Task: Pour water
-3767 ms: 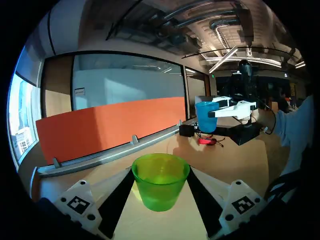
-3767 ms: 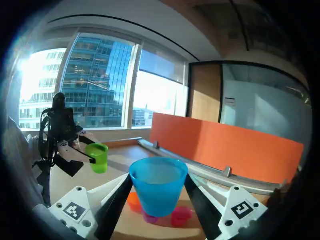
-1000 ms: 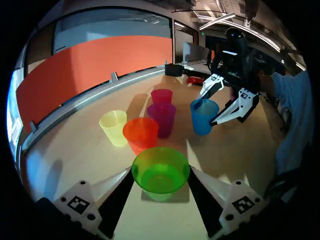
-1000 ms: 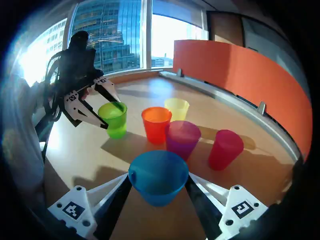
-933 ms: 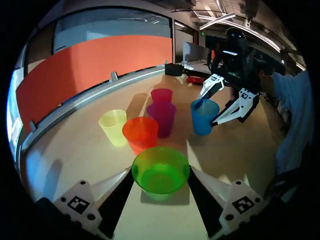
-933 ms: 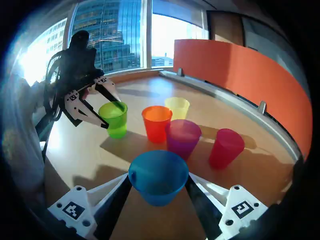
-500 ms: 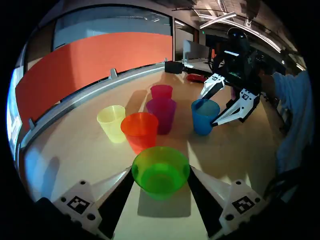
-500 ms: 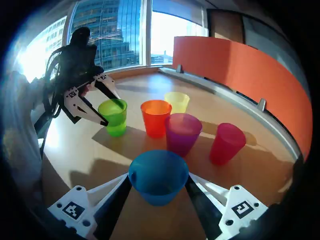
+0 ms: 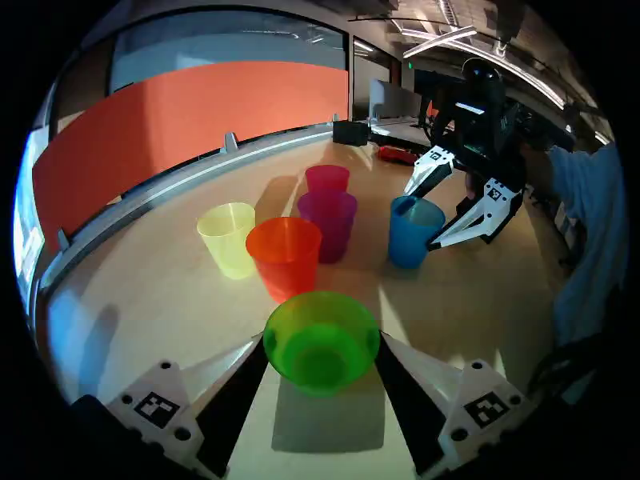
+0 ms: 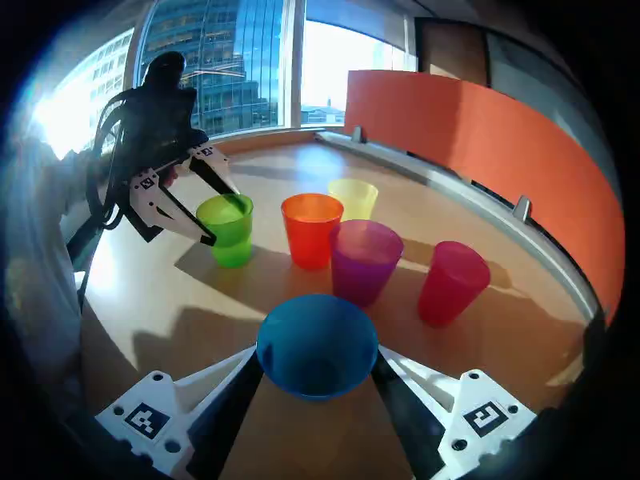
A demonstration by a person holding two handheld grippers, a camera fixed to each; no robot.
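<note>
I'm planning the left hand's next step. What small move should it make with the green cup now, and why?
Probably lower the green cup straight down onto the table. The left gripper is shut on it, and the wide shadow beneath suggests it hangs just above the wood. The orange cup stands close ahead, so no forward drift.

Table [image 9: 144, 304]: pale wood, sunlit, crossed by hard shadows.
Divider [image 9: 184, 104]: orange panel along the table's far edge, standing in a metal rail [image 9: 200, 166] with small brackets.
Glass wall [image 9: 232, 44]: behind the divider, dark-framed, frosted white.
Windows [image 10: 216, 72]: tall panes looking onto glass towers (strong glare at the left pane).
Wood panel [image 10: 438, 44]: brown, just beside the windows.
Ceiling [image 9: 416, 18]: open and dark.
Lights [image 9: 458, 42]: long strips, lit.
Far desks [image 9: 396, 128]: in the dim back of the room, detail unclear.
</note>
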